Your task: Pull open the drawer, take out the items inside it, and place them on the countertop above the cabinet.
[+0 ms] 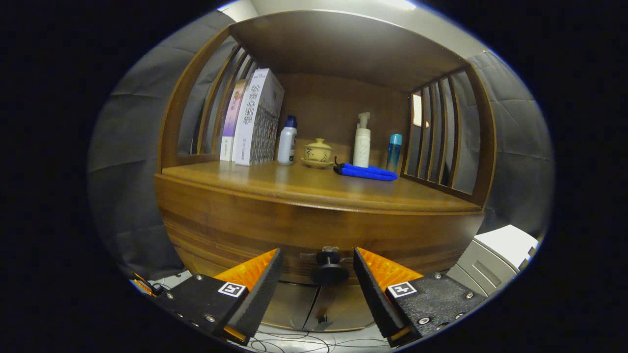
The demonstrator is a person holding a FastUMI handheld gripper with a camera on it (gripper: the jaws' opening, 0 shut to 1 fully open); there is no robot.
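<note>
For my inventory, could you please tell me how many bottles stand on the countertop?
3: a white one beside the boxes, a pump one behind the blue cloth, and a blue one by the slats. Boxes may hide more.

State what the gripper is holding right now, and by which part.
Nothing is held. The gripper is open, its fingers standing on either side of the drawer's dark round knob with a gap on both sides, not touching it.

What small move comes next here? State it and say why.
Probably ease the hand-held gripper forward and close on the drawer knob: its fingers are open, the knob sits between their tips untouched, and the drawer looks closed.
</note>
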